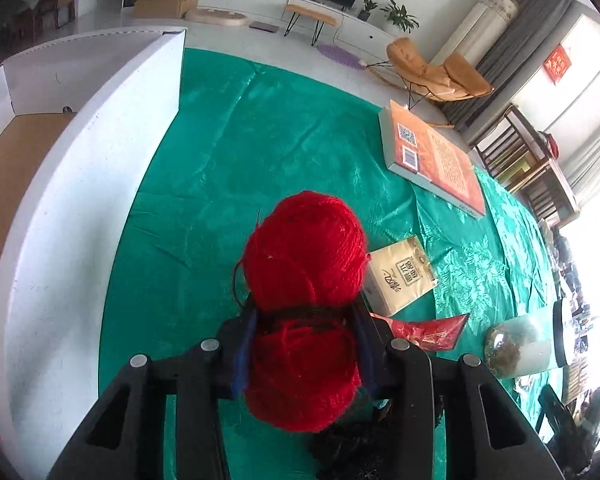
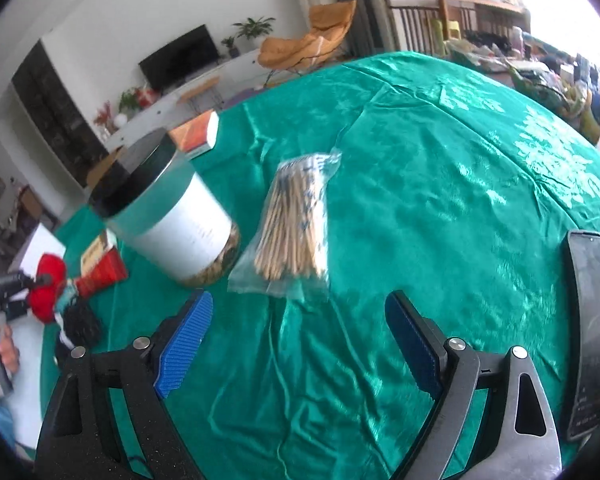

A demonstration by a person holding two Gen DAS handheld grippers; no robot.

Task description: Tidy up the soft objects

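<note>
A red ball of yarn [image 1: 304,256] with a black band round its middle is squeezed between the blue pads of my left gripper [image 1: 306,320], lifted above the green cloth [image 1: 228,152]. The same red yarn [image 2: 48,286] shows small at the far left of the right wrist view, held by the other tool, with a hand [image 2: 2,354] below it. A dark fuzzy bundle [image 1: 352,448] lies under the left gripper; this dark bundle [image 2: 80,326] also lies beside the red yarn. My right gripper [image 2: 298,344] stands open over bare cloth, nothing between its fingers.
A white cardboard box [image 1: 80,184] stands open at the left. On the cloth lie an orange book [image 1: 436,156], a beige packet [image 1: 400,276], a red packet [image 1: 428,332], a jar [image 2: 172,220] with a black lid, a bag of sticks [image 2: 292,224] and a phone [image 2: 592,332].
</note>
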